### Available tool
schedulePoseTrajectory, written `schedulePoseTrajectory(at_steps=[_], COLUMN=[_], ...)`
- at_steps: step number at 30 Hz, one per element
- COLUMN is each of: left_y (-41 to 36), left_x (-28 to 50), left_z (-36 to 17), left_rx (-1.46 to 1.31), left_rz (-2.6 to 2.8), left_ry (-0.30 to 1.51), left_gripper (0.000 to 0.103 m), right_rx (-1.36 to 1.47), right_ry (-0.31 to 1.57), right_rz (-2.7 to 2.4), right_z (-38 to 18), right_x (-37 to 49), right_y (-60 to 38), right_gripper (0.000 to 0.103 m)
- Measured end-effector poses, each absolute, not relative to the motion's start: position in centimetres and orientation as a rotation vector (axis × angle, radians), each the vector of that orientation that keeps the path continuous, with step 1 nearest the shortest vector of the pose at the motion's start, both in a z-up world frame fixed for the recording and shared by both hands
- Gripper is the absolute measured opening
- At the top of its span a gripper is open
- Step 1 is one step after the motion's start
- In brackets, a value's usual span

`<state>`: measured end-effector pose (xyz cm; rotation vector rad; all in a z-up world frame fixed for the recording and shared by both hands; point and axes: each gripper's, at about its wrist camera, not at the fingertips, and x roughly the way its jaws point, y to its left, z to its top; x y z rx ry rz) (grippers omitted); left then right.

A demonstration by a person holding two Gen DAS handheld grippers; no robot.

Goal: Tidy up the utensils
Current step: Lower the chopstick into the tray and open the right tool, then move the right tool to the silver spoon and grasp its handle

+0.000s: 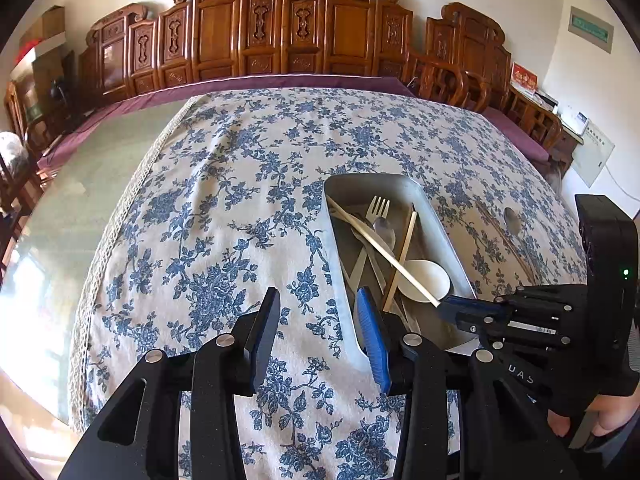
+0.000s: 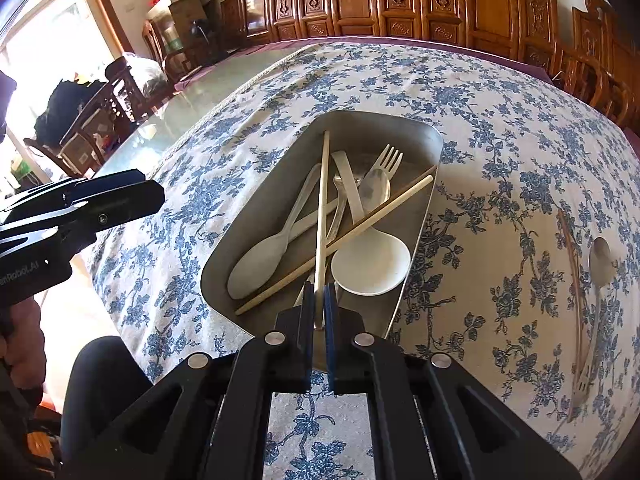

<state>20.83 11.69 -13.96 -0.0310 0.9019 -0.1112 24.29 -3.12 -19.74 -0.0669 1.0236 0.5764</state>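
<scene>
A metal tray (image 1: 334,256) (image 2: 256,208) lies on the flowered tablecloth. In it are a fork (image 2: 386,160), pale spoons (image 2: 260,256), a white soup spoon (image 2: 372,268) and crossed chopsticks. My right gripper (image 2: 319,300) (image 1: 450,306) hangs over the tray's near end, shut on a pale chopstick (image 2: 322,208) (image 1: 380,250) whose far tip reaches into the tray. My left gripper (image 1: 320,322) (image 2: 154,196) is open with nothing between its fingers, over the cloth just left of the tray.
On the cloth right of the tray lie a spoon (image 2: 600,256), a brown chopstick (image 2: 572,264) and a fork (image 2: 580,384). Left of the cloth is bare glass tabletop (image 1: 100,168). Carved wooden chairs (image 1: 280,24) line the far side.
</scene>
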Motion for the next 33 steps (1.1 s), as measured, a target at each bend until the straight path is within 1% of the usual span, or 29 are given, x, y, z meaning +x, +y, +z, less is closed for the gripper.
schedulePoseTrajectory(at_steps=[8, 13, 14, 15, 16, 17, 21, 26, 28, 29, 30, 33], left_y=[11.2, 10.7, 10.5, 10.3, 10.1, 9.8, 8.7, 6.6, 5.5, 5.0, 4.6, 3.2], left_x=[20.5, 20.3, 20.2, 20.2, 20.1, 20.1, 20.1, 20.3, 20.4, 20.5, 20.5, 20.6], left_z=[-13.6, -13.3, -13.3, -13.3, -13.2, -13.0, -12.7, -12.3, -12.3, -12.3, -12.4, -12.5], left_rx=[-0.027, -0.020, -0.018, -0.017, -0.016, -0.013, -0.014, -0.010, -0.005, -0.005, -0.005, -0.005], left_rz=[-0.123, -0.130, -0.130, -0.128, -0.129, -0.132, -0.139, -0.159, -0.171, -0.178, -0.183, -0.200], left_ry=[0.894, 0.887, 0.886, 0.886, 0.881, 0.873, 0.858, 0.851, 0.851, 0.852, 0.851, 0.853], left_gripper=[0.038, 0.039, 0.042, 0.055, 0.060, 0.067, 0.083, 0.084, 0.084, 0.084, 0.084, 0.084], right_rx=[-0.085, -0.090, -0.096, -0.103, -0.111, -0.115, -0.136, -0.135, -0.130, -0.127, -0.124, -0.114], right_ry=[0.989, 0.938, 0.922, 0.907, 0.894, 0.888, 0.865, 0.875, 0.886, 0.891, 0.900, 0.935], right_rz=[0.596, 0.606, 0.605, 0.602, 0.596, 0.591, 0.538, 0.436, 0.397, 0.383, 0.364, 0.321], right_z=[-19.0, -17.6, -17.2, -16.8, -16.5, -16.3, -15.8, -16.3, -17.0, -17.3, -17.8, -19.5], right_x=[24.0, 23.4, 23.1, 22.9, 22.7, 22.6, 22.7, 24.2, 24.8, 25.1, 25.4, 26.4], right_y=[-3.0, -4.5, -5.1, -5.8, -6.5, -7.1, -10.8, -16.3, -18.4, -19.1, -19.8, -21.9], right_gripper=[0.008, 0.009, 0.010, 0.010, 0.010, 0.010, 0.010, 0.010, 0.014, 0.019, 0.020, 0.020])
